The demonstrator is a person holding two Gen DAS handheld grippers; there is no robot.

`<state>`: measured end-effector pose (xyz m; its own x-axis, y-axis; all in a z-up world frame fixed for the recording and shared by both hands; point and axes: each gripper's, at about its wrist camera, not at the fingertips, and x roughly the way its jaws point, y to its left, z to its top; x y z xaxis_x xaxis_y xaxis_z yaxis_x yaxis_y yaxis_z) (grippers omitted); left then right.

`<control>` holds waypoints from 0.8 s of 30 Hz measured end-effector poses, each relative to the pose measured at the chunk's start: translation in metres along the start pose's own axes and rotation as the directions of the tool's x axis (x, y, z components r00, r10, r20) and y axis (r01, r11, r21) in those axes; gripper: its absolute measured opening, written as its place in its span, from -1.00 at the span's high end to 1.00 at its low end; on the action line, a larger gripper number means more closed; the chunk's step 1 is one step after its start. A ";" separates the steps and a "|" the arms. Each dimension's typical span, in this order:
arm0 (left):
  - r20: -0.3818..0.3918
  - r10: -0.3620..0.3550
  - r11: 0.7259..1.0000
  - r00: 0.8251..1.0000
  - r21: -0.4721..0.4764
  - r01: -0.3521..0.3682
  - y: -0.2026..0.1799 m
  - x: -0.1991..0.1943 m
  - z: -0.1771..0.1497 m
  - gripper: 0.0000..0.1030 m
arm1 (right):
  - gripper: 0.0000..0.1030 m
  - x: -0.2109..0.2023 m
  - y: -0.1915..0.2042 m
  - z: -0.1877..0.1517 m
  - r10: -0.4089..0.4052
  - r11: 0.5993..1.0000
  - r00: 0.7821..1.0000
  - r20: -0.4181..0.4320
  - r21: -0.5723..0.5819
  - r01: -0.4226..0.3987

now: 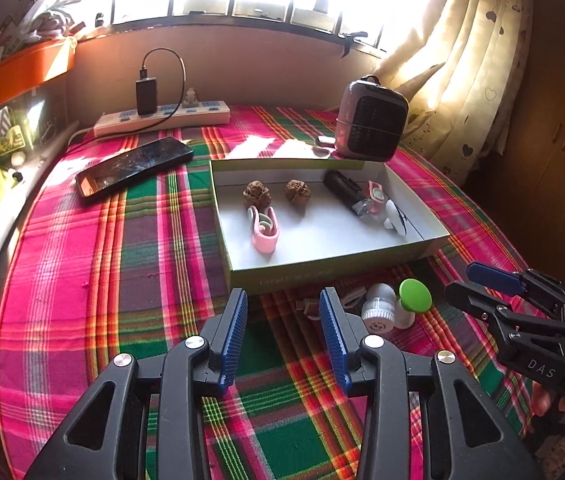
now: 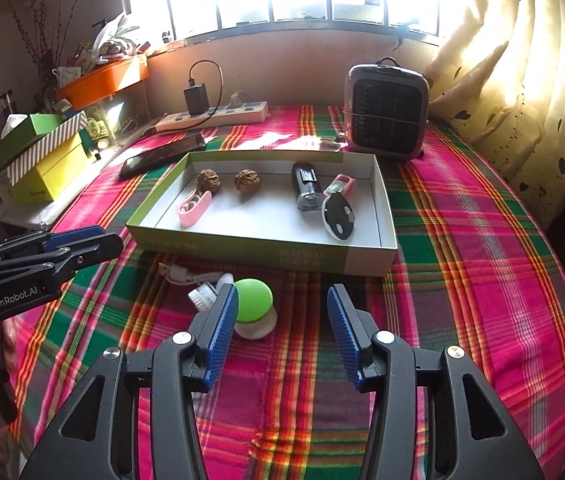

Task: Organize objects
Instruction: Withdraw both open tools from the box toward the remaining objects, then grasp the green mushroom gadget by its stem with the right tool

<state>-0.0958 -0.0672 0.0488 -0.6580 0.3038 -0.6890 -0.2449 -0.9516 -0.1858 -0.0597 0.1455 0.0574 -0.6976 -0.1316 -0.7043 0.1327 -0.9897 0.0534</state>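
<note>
A shallow green-and-white box (image 1: 322, 270) (image 2: 242, 252) lies on the plaid cloth. In it are two walnuts (image 1: 256, 194) (image 2: 207, 180), a pink clip-like item (image 1: 264, 230) (image 2: 194, 208), a black cylinder (image 1: 342, 190) (image 2: 306, 186) and a black-and-white oval item (image 2: 338, 216). In front of the box sit a green-topped white knob (image 1: 414, 296) (image 2: 252, 306), a white round piece (image 1: 378, 312) and a white USB cable (image 2: 186, 274). My left gripper (image 1: 282, 300) (image 2: 116, 242) hovers open before the box, holding nothing. My right gripper (image 2: 282, 296) (image 1: 464, 282) is open, its left finger beside the green knob.
A phone (image 1: 134, 166), a power strip with a charger (image 1: 162, 116) and a small heater (image 1: 370, 120) (image 2: 386, 116) stand behind the box. Yellow and striped boxes (image 2: 42, 160) pile up at the left edge. A curtain (image 2: 522, 80) hangs at the right.
</note>
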 end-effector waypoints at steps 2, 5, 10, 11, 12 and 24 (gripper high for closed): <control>-0.014 -0.010 1.000 1.000 -0.007 0.010 0.001 0.001 -0.007 0.29 | 0.06 0.004 -0.001 -0.003 0.006 1.000 1.000 -0.017 0.012 -0.006; -0.030 -0.031 0.999 0.999 -0.025 0.030 0.003 0.004 -0.014 0.29 | 0.01 0.010 0.000 -0.007 0.018 1.000 0.999 -0.037 0.016 -0.017; -0.051 -0.041 0.998 0.998 -0.045 0.039 0.005 0.010 -0.021 0.29 | -0.01 0.021 0.005 -0.013 0.016 1.000 0.997 -0.080 -0.004 -0.017; -0.052 -0.043 0.998 0.998 -0.043 0.041 0.005 0.011 -0.022 0.29 | -0.01 0.022 0.005 -0.013 0.020 1.000 0.996 -0.083 -0.007 -0.021; -0.052 -0.047 0.998 0.998 -0.043 0.045 0.005 0.010 -0.022 0.29 | -0.01 0.024 0.006 -0.012 0.021 1.000 0.996 -0.086 -0.008 -0.022; -0.079 -0.071 0.996 0.994 -0.060 0.066 0.010 0.016 -0.024 0.29 | -0.03 0.044 0.016 -0.006 0.008 0.998 0.992 -0.127 -0.054 -0.015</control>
<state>-0.0917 -0.0724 0.0187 -0.5811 0.3659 -0.7270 -0.2447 -0.9305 -0.2727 -0.0840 0.1244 0.0232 -0.6015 -0.1310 -0.7881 0.1807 -0.9832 0.0255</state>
